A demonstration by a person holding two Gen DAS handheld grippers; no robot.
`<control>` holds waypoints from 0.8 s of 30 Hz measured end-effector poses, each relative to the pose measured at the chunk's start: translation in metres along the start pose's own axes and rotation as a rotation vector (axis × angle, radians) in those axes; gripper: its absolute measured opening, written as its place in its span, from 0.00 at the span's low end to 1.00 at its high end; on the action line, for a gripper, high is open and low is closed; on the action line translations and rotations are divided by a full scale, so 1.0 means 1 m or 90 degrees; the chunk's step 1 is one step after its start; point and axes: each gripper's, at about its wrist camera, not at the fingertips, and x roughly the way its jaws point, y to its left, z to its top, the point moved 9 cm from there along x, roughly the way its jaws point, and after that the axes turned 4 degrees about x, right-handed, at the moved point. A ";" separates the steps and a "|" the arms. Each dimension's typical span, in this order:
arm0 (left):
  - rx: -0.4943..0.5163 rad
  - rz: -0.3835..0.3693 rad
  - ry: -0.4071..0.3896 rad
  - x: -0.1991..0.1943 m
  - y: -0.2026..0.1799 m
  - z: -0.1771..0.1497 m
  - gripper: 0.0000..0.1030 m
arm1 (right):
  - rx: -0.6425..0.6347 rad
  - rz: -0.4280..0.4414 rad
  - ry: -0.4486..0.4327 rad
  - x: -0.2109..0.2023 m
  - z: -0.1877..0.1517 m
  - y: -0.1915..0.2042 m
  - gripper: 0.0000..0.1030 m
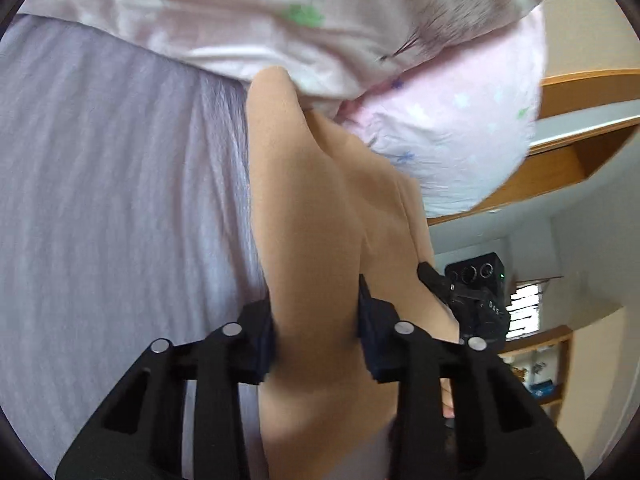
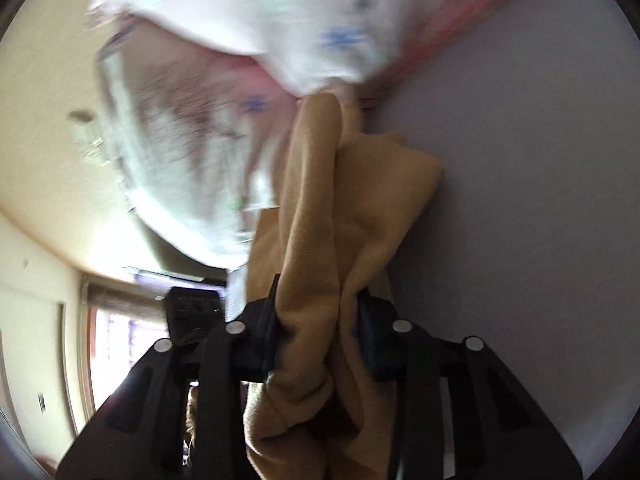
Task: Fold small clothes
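Observation:
A tan garment (image 1: pixel 320 216) hangs stretched between my two grippers, lifted off the lilac bed sheet (image 1: pixel 120 180). My left gripper (image 1: pixel 318 336) is shut on one edge of it. The right gripper shows in the left wrist view (image 1: pixel 476 300) just to the right, close by. In the right wrist view my right gripper (image 2: pixel 318 332) is shut on bunched folds of the tan garment (image 2: pixel 320 208), which trails forward to a loose corner over the sheet (image 2: pixel 520 200). The view is blurred.
A pink pillow with small star prints (image 1: pixel 460 112) and a pale pink quilt (image 1: pixel 260 12) lie at the head of the bed. A wooden shelf (image 1: pixel 580 128) and a window (image 1: pixel 524 308) are at the right.

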 end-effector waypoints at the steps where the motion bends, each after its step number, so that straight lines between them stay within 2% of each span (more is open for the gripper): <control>1: 0.012 0.006 -0.013 -0.012 -0.001 0.000 0.34 | -0.012 0.013 0.009 0.005 -0.006 0.011 0.31; 5: 0.049 0.037 -0.080 -0.072 0.002 0.005 0.34 | -0.064 0.039 0.042 0.041 -0.027 0.047 0.31; 7: 0.050 0.087 -0.096 -0.086 0.018 0.008 0.38 | -0.073 -0.002 0.050 0.065 -0.029 0.043 0.32; 8: 0.041 0.134 -0.084 -0.086 0.034 0.007 0.38 | -0.076 -0.035 0.046 0.074 -0.027 0.037 0.36; 9: 0.034 0.157 -0.075 -0.086 0.043 0.007 0.38 | -0.075 -0.089 0.038 0.079 -0.025 0.027 0.38; 10: 0.020 0.173 -0.072 -0.087 0.053 0.005 0.38 | -0.072 -0.115 0.029 0.077 -0.023 0.022 0.46; 11: 0.010 0.161 -0.079 -0.093 0.057 0.003 0.38 | -0.065 -0.122 0.012 0.070 -0.022 0.022 0.52; 12: 0.010 0.143 -0.094 -0.103 0.054 0.001 0.38 | -0.072 -0.130 -0.032 0.052 -0.019 0.027 0.53; 13: 0.021 0.142 -0.106 -0.110 0.050 0.000 0.38 | -0.091 -0.132 -0.072 0.037 -0.017 0.036 0.61; 14: 0.049 0.144 -0.128 -0.122 0.042 -0.003 0.39 | -0.115 -0.121 -0.104 0.024 -0.018 0.050 0.71; 15: 0.071 0.146 -0.142 -0.129 0.032 -0.006 0.43 | -0.141 -0.078 -0.115 0.015 -0.025 0.072 0.75; 17: 0.104 0.126 -0.147 -0.133 0.015 -0.016 0.50 | -0.169 -0.013 -0.080 0.019 -0.045 0.101 0.80; 18: 0.125 0.110 -0.139 -0.130 0.004 -0.026 0.57 | -0.185 0.013 -0.042 0.034 -0.063 0.118 0.81; 20: 0.162 0.091 -0.116 -0.114 -0.016 -0.041 0.63 | -0.200 0.016 0.010 0.058 -0.085 0.125 0.84; 21: 0.184 0.094 -0.097 -0.105 -0.020 -0.050 0.66 | -0.201 -0.007 0.033 0.075 -0.094 0.119 0.85; 23: 0.220 0.148 -0.063 -0.075 -0.020 -0.059 0.69 | -0.186 -0.095 0.037 0.091 -0.098 0.090 0.83; 24: 0.234 0.189 -0.043 -0.063 -0.013 -0.062 0.68 | -0.166 -0.106 0.041 0.095 -0.097 0.079 0.80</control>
